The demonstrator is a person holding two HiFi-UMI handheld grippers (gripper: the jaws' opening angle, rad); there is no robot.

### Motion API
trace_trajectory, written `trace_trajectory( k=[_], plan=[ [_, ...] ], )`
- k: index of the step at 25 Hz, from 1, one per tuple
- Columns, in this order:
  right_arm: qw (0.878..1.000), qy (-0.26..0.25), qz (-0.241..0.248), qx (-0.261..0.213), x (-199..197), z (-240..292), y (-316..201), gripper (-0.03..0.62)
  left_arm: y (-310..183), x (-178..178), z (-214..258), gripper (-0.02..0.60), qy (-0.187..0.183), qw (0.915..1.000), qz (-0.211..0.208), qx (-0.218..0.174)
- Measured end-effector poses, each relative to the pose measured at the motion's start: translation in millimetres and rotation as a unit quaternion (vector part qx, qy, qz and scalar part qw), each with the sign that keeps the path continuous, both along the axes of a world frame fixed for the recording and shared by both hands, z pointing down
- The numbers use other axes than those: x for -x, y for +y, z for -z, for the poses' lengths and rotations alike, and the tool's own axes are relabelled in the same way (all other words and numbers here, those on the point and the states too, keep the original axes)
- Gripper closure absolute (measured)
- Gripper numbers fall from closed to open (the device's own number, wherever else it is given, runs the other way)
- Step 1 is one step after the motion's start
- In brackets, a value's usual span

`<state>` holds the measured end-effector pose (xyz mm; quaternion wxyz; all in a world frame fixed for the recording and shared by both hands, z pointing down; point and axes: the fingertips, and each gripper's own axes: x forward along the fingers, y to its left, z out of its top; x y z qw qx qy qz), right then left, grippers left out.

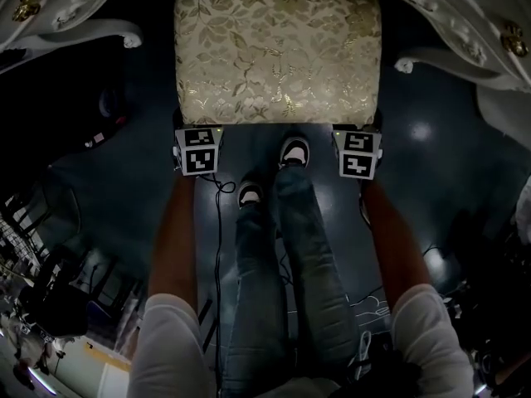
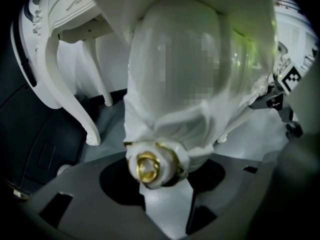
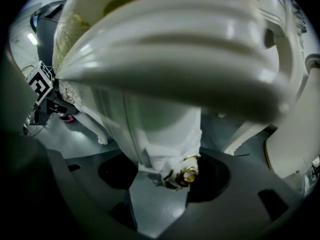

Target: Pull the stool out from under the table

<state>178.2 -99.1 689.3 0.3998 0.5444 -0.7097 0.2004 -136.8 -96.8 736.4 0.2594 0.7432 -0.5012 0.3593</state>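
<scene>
The print we can see is the black-and-white square markers on the gripper cubes (codes, not words). In the head view the stool, with its gold-leaf cushion, sits top centre. Its upper edge meets the white carved table. The left gripper and right gripper are at its two near corners, just under the cushion in frame. In the left gripper view a white stool leg with a gold-ringed foot stands between the jaws, which are spread wide but look clamped on it. Same deal in the right gripper view: the other near leg sits between wide jaws, gripped.
</scene>
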Motion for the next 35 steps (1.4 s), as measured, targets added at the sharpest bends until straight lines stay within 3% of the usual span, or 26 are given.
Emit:
trace_trajectory(
  k=[12, 35],
  plan=[
    [1.0, 0.001, -0.009, -0.018, 1.8, -0.7, 3.4, 0.324, -2.0, 2.3, -5.1, 0.35, 0.002, 1.0, -0.003, -0.002],
    [1.0, 0.004, -0.018, -0.009, 4.0, -3.5, 6.7, 0.324, -3.9, 3.7, -1.6, 0.348, 0.01, 0.9999, -0.014, -0.004]
  ],
)
